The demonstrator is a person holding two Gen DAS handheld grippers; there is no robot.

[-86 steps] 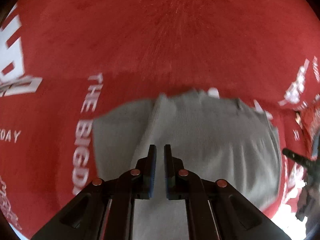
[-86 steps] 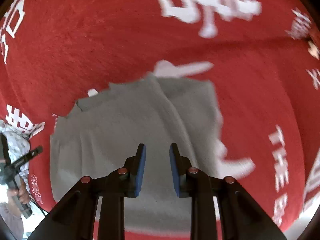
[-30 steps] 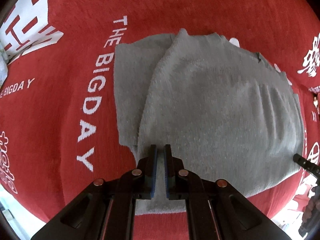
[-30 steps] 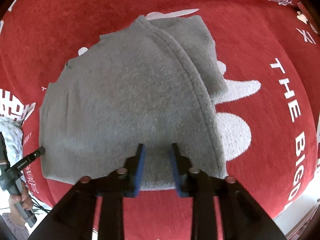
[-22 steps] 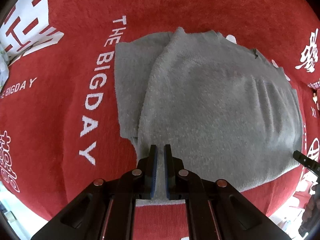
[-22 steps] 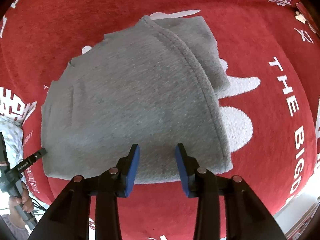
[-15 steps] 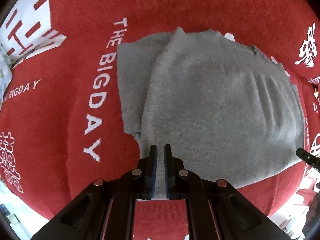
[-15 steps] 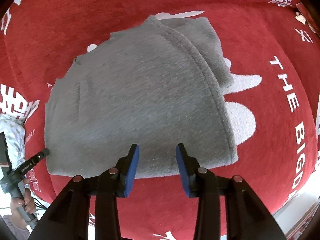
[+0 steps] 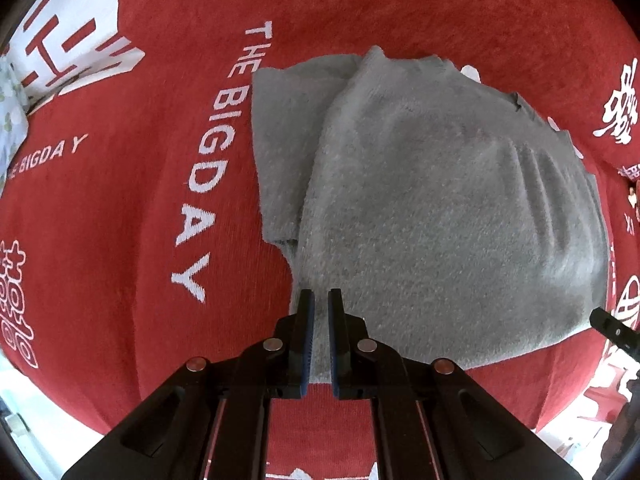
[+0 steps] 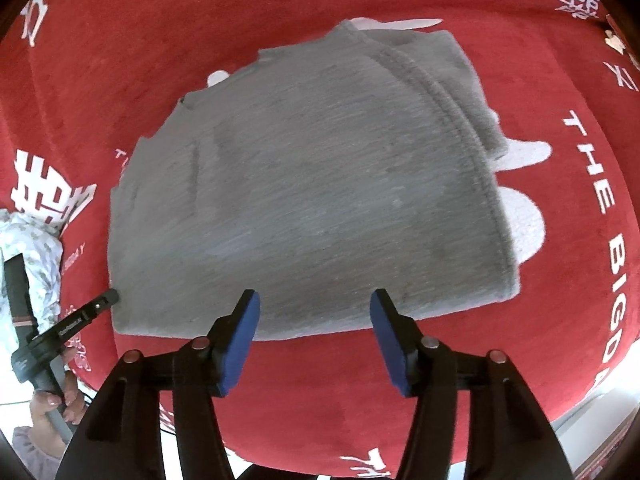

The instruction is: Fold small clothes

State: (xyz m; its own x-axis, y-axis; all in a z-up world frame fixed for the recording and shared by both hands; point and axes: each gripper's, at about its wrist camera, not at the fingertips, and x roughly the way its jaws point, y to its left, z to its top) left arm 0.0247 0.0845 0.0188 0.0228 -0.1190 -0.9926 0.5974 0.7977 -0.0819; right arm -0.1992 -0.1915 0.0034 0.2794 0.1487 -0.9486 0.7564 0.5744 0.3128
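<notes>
The left gripper point(image 9: 321, 304) is pinching the near edge of the folded grey garment point(image 9: 440, 208), jaws clenched on it. The right gripper point(image 10: 314, 310) is hovering at its near hem, jaws released. The garment is lying on a red cloth point(image 10: 460, 364), lettering at 9 o'clock.

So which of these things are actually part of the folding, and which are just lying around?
Part of the job:
- grey garment, folded over
- left claw, shut on its near edge
- right claw, open, just off its near edge

Just there:
- red blanket with white lettering underneath
- pale patterned cloth at the side
</notes>
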